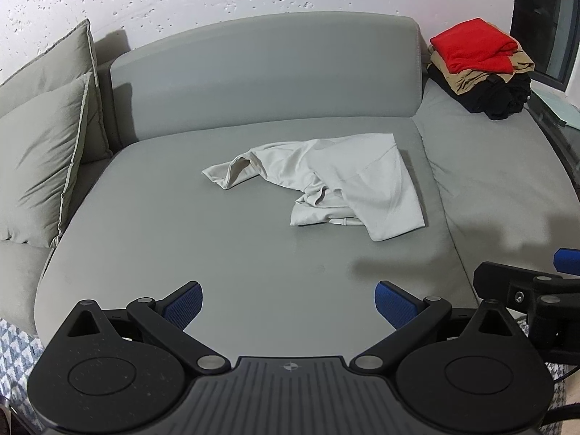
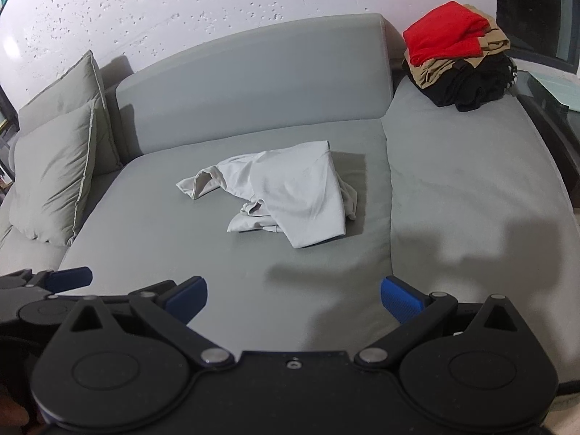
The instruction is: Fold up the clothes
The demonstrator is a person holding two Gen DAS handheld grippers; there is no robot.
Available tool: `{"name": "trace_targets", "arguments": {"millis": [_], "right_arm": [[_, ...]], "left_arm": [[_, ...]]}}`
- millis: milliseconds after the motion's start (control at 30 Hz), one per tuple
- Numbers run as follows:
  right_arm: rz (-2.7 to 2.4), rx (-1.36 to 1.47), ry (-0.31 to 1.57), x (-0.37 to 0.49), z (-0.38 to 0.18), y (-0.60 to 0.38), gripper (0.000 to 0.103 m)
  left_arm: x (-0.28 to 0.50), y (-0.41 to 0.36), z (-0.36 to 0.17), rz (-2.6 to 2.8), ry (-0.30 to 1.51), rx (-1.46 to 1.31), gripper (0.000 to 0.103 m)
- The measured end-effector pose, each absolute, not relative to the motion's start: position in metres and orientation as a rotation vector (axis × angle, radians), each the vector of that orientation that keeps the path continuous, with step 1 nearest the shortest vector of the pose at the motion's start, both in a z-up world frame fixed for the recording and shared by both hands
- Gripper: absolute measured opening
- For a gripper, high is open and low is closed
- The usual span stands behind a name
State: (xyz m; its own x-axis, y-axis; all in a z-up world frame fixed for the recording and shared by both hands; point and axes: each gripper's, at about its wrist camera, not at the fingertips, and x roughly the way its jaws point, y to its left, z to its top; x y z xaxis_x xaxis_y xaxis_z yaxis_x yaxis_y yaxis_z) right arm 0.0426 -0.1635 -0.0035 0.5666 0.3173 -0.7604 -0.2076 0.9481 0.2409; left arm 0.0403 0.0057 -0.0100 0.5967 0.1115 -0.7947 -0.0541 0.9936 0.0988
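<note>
Crumpled pale shirt (image 1: 326, 181) on sofa (image 1: 217, 253), both tongs (image 1: 288, 306) (image 2: 293, 299) agape

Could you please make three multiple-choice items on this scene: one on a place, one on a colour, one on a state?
1. Where does the crumpled white shirt lie?
A. on the sofa seat
B. on the pillows
C. on the floor

2. What colour is the top garment of the folded pile?
A. black
B. red
C. tan

3. How is the left gripper?
A. shut on the shirt
B. shut, empty
C. open, empty

Answers: 1 A, the shirt rests mid-cushion; 2 B, the red garment tops the pile; 3 C, its blue fingers stand wide apart.
</note>
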Motion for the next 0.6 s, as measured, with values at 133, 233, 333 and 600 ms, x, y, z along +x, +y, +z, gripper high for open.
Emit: {"name": "trace_targets", "arguments": {"millis": [133, 233, 333, 600], "right_arm": [[0.304, 0.123, 0.915, 0.0394, -0.0028, -0.1611, 0.103], [0.303, 0.121, 0.914, 0.038, -0.0018, -0.1597, 0.103], [0.302, 0.118, 0.912, 0.0378, -0.0002, -0.1589, 0.103], [0.299, 0.11, 0.915, 0.0356, -0.0003, -0.1547, 0.103]], "left_arm": [[0.0396, 0.0075, -0.0087, 0.093, 0.928, 0.062, 0.101], [0.0384, 0.0087, -0.008, 0.093, 0.925, 0.06, 0.101], [0.0372, 0.0101, -0.0077, 0.092, 0.924, 0.056, 0.101], [0.0358, 0.0151, -0.0088, 0.09, 0.929, 0.05, 0.101]]}}
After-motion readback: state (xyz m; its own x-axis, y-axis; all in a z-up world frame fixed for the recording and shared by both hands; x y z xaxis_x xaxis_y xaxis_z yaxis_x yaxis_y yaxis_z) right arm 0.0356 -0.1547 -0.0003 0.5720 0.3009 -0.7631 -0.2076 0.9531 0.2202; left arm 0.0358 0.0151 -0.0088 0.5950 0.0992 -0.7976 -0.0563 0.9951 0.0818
